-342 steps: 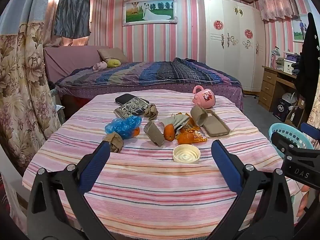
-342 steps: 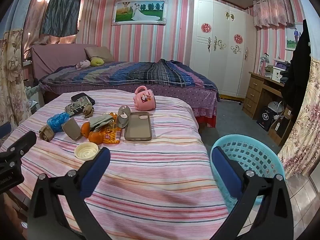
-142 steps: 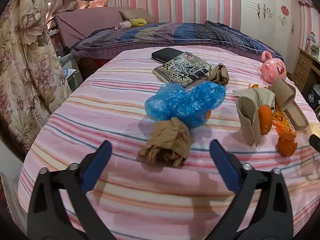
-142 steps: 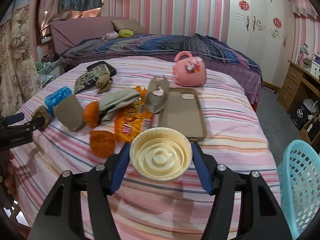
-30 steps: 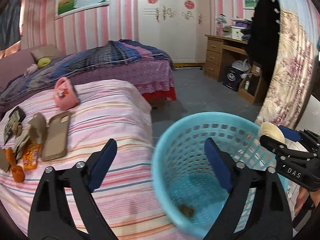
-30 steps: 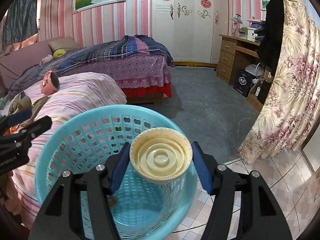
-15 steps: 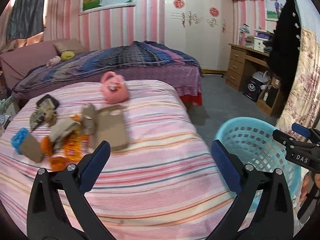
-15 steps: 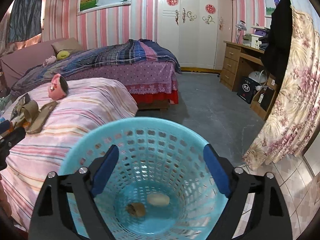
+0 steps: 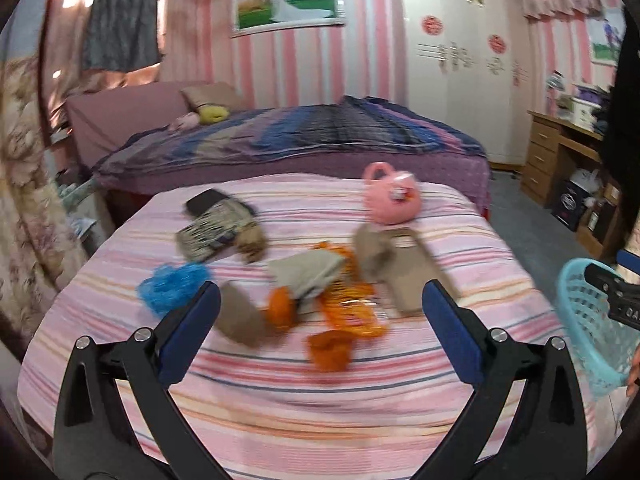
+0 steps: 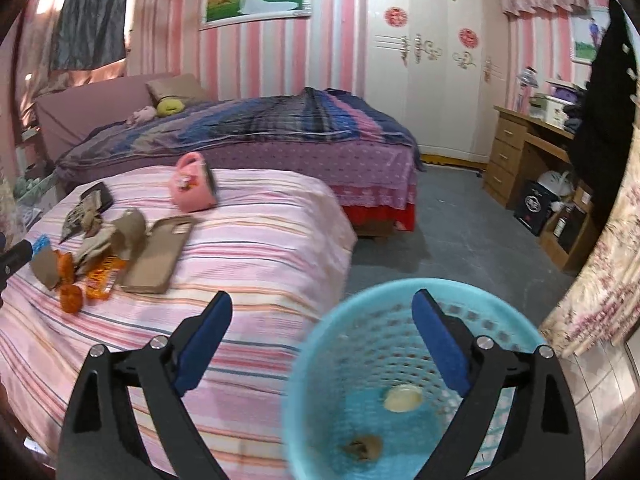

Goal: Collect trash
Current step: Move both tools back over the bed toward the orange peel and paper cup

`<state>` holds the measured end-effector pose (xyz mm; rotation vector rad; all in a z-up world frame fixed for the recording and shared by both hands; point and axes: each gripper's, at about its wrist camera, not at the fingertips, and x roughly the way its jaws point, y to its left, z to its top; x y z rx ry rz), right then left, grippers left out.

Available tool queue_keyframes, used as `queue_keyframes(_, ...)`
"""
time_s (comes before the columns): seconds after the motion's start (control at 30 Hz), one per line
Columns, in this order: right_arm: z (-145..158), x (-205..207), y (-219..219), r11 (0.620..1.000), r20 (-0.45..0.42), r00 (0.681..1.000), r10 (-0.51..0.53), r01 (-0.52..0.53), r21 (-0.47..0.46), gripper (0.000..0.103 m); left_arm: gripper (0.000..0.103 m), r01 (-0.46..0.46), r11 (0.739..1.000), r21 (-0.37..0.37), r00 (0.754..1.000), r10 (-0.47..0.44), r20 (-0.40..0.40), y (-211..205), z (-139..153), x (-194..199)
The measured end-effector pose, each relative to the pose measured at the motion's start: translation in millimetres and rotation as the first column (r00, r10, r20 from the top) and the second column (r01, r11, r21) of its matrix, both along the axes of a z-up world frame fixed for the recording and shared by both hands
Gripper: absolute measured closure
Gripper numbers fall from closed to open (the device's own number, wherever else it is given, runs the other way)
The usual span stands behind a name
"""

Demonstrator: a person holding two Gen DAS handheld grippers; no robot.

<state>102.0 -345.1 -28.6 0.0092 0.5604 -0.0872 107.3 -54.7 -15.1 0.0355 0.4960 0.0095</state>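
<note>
A blue plastic basket [image 10: 404, 304] stands on the floor right of the striped table [image 10: 260, 248]. In it lie a cream lid [image 10: 402, 397] and a brown paper wad [image 10: 362, 447]. My right gripper [image 10: 322, 330] is open and empty, just above the basket's near-left rim. My left gripper [image 9: 320, 322] is open and empty over the table's front, facing the litter: a blue plastic bag [image 9: 172, 286], orange peel pieces [image 9: 330, 350], an orange wrapper [image 9: 350, 308], brown paper scraps [image 9: 240, 314] and a crumpled brown wad [image 9: 252, 240]. The basket shows at the right edge [image 9: 580, 320].
On the table also lie a tan phone case [image 9: 412, 272], a pink mug [image 9: 392, 198], a patterned booklet [image 9: 212, 230] and a dark phone [image 9: 202, 202]. A bed [image 10: 260, 132] stands behind, a wooden desk [image 10: 532, 152] and floral curtain [image 10: 600, 280] to the right.
The right gripper opened and dropped the cream lid into the basket, then swung left. The left gripper swung from the basket back over the table's litter.
</note>
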Motion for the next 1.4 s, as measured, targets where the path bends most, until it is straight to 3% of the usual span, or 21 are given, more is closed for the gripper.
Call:
queue_keyframes(0.43, -15.9, 27.3, 92.3, 0.994, -0.043, 0.993, 0.109, -0.109, -0.007, 0.008, 0.006, -0.125, 0.992, -0.030, 0.991, 0.124, -0.052, 107.3, -23.5, 5.9)
queue_keyframes(0.63, -18.7, 39.4, 125.9, 0.984, -0.056, 0.984, 0.172, -0.169, 0.053, 0.008, 0.006, -0.166, 0.986, -0.012, 0.983, 0.165, -0.081, 139.6, -35.2, 4.3)
queue_keyframes(0.83, -7.3, 48.2, 161.5, 0.977, -0.028, 0.977, 0.214, -0.213, 0.018, 0.008, 0.006, -0.232, 0.969, -0.082, 0.971, 0.226, -0.077, 174.0, -37.3, 3.2)
queue_keyframes(1.07, -26.4, 46.5, 192.1, 0.964, -0.077, 0.962, 0.263, -0.266, -0.024, 0.008, 0.006, -0.258, 0.965, -0.035, 0.962, 0.254, -0.101, 191.7, -46.2, 4.4)
queue_keyframes(1.27, -37.3, 47.0, 207.0, 0.961, -0.107, 0.957, 0.270, -0.274, -0.030, 0.008, 0.006, -0.216, 0.973, -0.085, 0.966, 0.200, -0.167, 198.3, -49.5, 7.6)
queue_keyframes(1.4, -37.6, 42.7, 213.4, 0.961, -0.098, 0.958, 0.269, -0.273, -0.036, 0.008, 0.005, -0.237, 0.971, -0.027, 0.960, 0.230, -0.159, 197.2, -50.4, 7.1)
